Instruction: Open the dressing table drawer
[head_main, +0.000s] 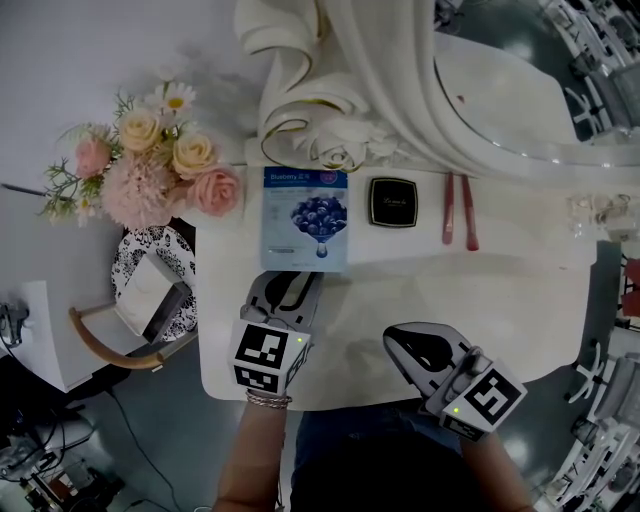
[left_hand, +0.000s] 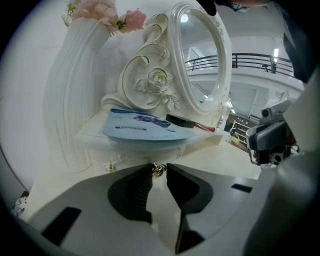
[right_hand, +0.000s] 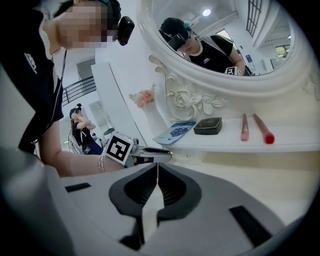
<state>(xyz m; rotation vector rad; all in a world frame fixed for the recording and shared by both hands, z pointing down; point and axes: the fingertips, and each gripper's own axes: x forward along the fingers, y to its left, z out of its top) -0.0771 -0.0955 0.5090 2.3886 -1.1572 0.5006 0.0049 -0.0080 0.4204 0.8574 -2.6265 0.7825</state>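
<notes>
White counter (head_main: 530, 320) lies below you, and its drawer (left_hand: 145, 150) sits just under the raised shelf (head_main: 520, 235) that carries a blue mask packet (head_main: 305, 232), a black compact (head_main: 393, 202) and two pink brushes (head_main: 458, 210). Your left claw (left_hand: 159, 166) stands narrowly apart, with the drawer's small gold knob (left_hand: 158, 171) between its tips. Your right claw (right_hand: 158, 165) is pressed together and empty, held above the counter's front, to the right of the left claw.
</notes>
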